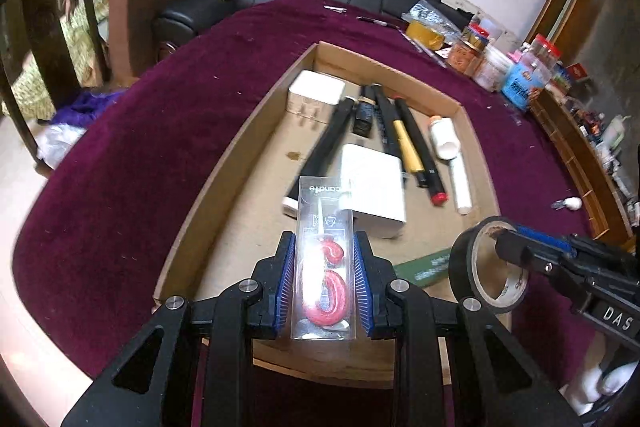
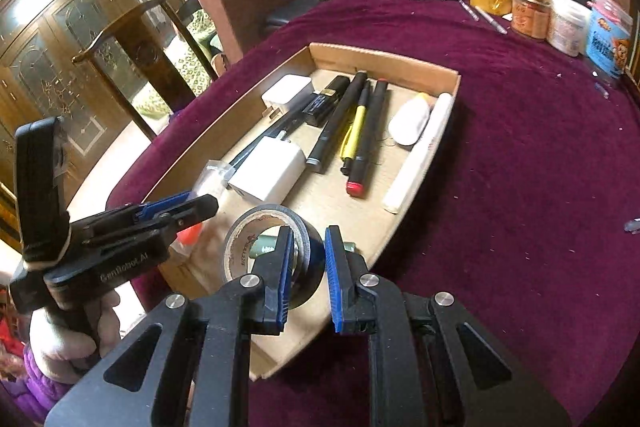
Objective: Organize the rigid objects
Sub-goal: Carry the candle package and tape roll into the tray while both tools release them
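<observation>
Nearest, over the tray's near edge, the left gripper (image 1: 324, 283) pinches a clear candle box (image 1: 325, 267) by its long sides; the slick plastic could slide out or tip as it lowers. Just right of it, the right gripper (image 2: 306, 279) grips the wall of a black tape roll (image 2: 276, 251), one finger through its hole; set down on edge, it may roll into the white charger (image 2: 268, 169). Farther in, pens (image 2: 352, 123) lie parallel toward the cardboard tray's (image 2: 384, 61) far edge, leaving little free floor.
</observation>
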### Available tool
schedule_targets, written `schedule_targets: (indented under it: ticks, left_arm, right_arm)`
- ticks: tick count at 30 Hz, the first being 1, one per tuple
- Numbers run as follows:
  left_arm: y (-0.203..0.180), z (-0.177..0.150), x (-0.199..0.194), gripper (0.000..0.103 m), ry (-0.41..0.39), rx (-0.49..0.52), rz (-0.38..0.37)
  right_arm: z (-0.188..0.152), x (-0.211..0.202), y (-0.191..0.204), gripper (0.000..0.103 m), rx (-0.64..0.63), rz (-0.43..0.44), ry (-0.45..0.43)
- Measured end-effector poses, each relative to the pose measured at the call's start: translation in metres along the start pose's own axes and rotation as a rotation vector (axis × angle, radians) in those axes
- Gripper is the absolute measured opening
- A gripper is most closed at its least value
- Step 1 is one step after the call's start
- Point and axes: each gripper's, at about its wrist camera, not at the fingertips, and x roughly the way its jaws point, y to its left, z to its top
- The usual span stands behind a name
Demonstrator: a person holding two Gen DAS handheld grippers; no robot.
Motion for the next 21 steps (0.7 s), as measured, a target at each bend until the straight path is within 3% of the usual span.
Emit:
schedule_targets:
  ticks: [4, 7, 12, 16, 21]
  left_arm:
    - [0.011, 0.003, -0.002, 0.024, -0.018, -0.027, -0.007]
    - [0.021, 0.005, -0.005, 0.025, -0.034, -0.073, -0.058]
    - [0.025, 0.007, -0.012, 0.037, -0.064, -0.089, -0.061]
    - [0.025, 0.009, -0.02, 0.047, -0.091, -0.091, -0.055]
    - [0.022, 0.01, -0.026, 0.048, -0.131, -0.063, 0.001]
  right_arm:
    - [0.0, 0.012, 0.005, 0.014, 0.002, 0.029, 0.043]
    - [-0.002, 0.021, 0.017, 0.014, -0.03, 0.047, 0.084]
    - [-0.008, 0.041, 0.034, 0.014, -0.085, 0.043, 0.151]
    - [-0.009, 0.054, 0.04, 0.014, -0.089, 0.055, 0.184]
    - [-0.005, 0.061, 0.042, 0.014, -0.107, 0.025, 0.168]
